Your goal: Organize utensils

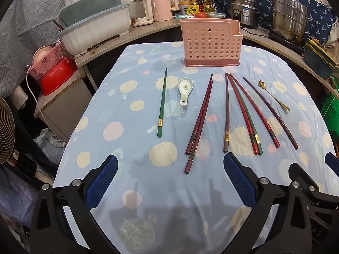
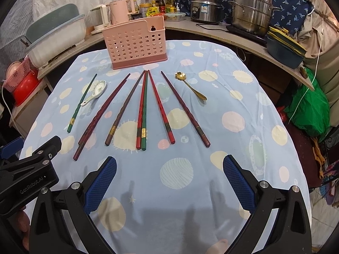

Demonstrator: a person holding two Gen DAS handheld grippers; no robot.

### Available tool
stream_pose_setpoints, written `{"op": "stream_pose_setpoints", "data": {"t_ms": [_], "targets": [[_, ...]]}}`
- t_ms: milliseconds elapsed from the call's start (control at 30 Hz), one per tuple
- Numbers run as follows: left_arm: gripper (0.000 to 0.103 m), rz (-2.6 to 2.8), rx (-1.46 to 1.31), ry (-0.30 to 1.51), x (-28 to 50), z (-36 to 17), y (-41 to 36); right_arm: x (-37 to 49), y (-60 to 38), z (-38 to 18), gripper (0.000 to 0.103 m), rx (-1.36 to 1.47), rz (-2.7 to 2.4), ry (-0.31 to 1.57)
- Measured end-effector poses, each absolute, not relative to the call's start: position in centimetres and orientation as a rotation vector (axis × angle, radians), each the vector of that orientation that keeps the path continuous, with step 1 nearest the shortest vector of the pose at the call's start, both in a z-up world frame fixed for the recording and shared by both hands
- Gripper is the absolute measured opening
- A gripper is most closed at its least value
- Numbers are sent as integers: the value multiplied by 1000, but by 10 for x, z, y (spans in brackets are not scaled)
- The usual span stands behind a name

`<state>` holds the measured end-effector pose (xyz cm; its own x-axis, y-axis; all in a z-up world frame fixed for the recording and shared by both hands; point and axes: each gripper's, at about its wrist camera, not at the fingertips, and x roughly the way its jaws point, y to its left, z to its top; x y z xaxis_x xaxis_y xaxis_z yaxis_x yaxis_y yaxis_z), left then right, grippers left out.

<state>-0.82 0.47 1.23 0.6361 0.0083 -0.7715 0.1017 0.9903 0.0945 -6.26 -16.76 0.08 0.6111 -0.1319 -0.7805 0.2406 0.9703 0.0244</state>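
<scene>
Both sets of tongs released and empty, poised side by side above the near edge of the worktop (image 1: 131, 190): left tongs (image 1: 170, 167) with blue pads spread wide, right tongs (image 2: 169, 167) equally agape, nothing between either pair. Spread over the worktop, a pale blue cloth with dots of cream and pink. At the far end, upright, a pink perforated utensil holder (image 1: 211, 44), nothing visible inside. Laid out in front of it, fanned from narrow tips near the holder toward thick ends near the tongs: a lone green chopstick (image 1: 162, 103) farthest left; just right of it a white ceramic spoon (image 1: 184, 90), bowl toward the holder; then two dark red chopsticks (image 1: 199, 124) lying together, touching; a brown chopstick (image 1: 226, 114); a red and a green chopstick (image 1: 245, 118) pressed together; a single red chopstick (image 1: 256, 114); a dark purple chopstick (image 1: 271, 114). Farthest right, apart from the rest, a gold spoon (image 1: 273, 96) with a flower-shaped end toward the holder. Behind the worktop, a curved shelf with a steel pot (image 1: 290, 19), a rice cooker (image 1: 243, 10), a pink kettle (image 1: 163, 6) and a white tub (image 1: 95, 27).
</scene>
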Motion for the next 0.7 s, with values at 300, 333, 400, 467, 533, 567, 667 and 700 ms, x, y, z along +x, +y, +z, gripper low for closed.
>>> {"op": "stream_pose_setpoints", "data": {"t_ms": [300,333,400,467,533,567,667,700], "targets": [[95,-54,131,880,-11,14,5,-63,-168,-1,97,140,-216,893],[95,-54,131,880,-11,14,5,-63,-169,-1,97,142,-214,894],[95,-53,129,880,-11,14,6,-63,-168,-1,97,143,-214,893],[95,-51,131,879,-11,13,5,-63,-169,-1,97,143,-213,894],[95,-51,131,880,-11,13,5,-63,-169,-1,97,143,-213,893],[95,-50,132,879,-12,13,5,-63,-169,-1,97,143,-213,893],[95,-51,128,881,-12,13,6,-63,-169,-1,97,143,-214,894],[95,-51,128,881,-12,12,6,-63,-169,-1,97,145,-214,893]]}}
